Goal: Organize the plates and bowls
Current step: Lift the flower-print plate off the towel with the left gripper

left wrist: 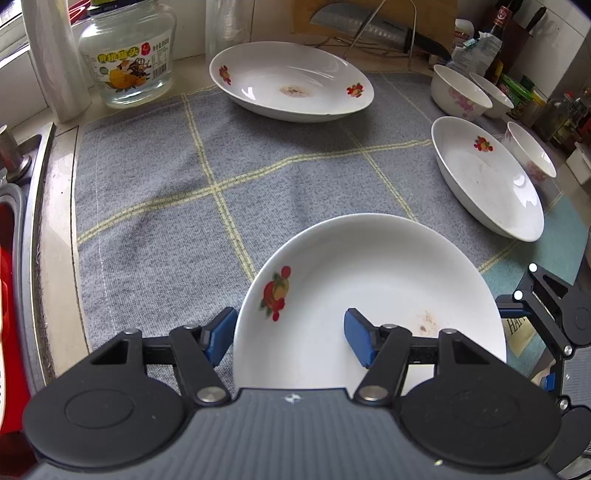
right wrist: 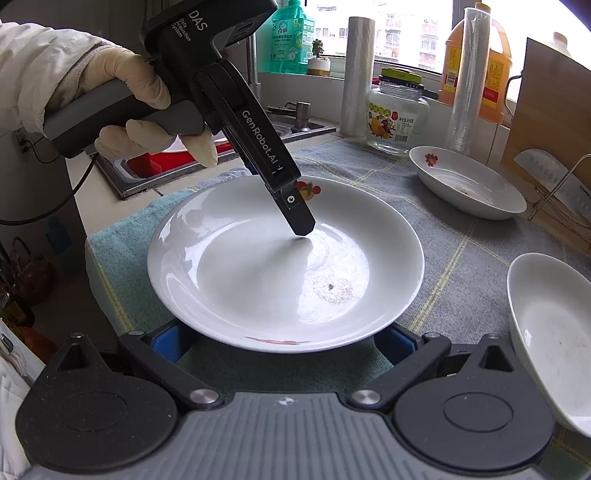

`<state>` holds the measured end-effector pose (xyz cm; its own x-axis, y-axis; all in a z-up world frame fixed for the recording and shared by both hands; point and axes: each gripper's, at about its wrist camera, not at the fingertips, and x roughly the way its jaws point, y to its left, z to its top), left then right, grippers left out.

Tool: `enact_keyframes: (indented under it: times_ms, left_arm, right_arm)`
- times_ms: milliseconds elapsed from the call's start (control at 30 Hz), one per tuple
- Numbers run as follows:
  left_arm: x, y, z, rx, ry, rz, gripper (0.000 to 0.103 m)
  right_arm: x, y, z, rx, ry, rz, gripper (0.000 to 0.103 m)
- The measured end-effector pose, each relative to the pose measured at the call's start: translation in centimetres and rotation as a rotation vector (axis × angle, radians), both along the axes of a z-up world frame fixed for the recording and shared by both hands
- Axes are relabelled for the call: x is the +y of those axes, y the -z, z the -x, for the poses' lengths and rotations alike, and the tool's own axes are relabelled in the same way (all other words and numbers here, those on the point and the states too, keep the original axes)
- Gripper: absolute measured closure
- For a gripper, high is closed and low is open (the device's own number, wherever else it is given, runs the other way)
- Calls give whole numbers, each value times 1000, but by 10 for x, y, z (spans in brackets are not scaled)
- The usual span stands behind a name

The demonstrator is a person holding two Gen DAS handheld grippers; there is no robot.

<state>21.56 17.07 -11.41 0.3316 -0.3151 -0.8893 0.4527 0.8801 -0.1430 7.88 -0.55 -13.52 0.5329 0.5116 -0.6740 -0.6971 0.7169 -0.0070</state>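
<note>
A home kitchen: steel sink (right wrist: 207, 162), cleaver (left wrist: 373, 26), sauce bottles (left wrist: 498, 40) along the counter

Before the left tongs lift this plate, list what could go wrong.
1. The left tongs straddle the rim of the near plate, open, one finger inside; a one-sided pinch on glossy china may slip or tilt it.
2. The right tongs sit open at the opposite rim, so the two could collide.
3. The side plate lies close by; a swing might clip it.
</note>
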Motion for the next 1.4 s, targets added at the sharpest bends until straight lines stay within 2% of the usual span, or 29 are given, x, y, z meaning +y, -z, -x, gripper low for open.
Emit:
enact_keyframes:
  times_ms: [367, 933, 1400]
  left_arm:
    - [3, -3, 2, -14, 13, 58, 40]
    - [5, -10, 9, -52, 21, 37, 40]
    - [26, -22, -7, -86, -17, 45, 40]
  right_arm:
    - [2, -3, 2, -1, 16, 19, 0]
    - [6, -10, -3, 3, 15, 27, 0]
    - [24, -21, -24, -10, 2, 16, 0]
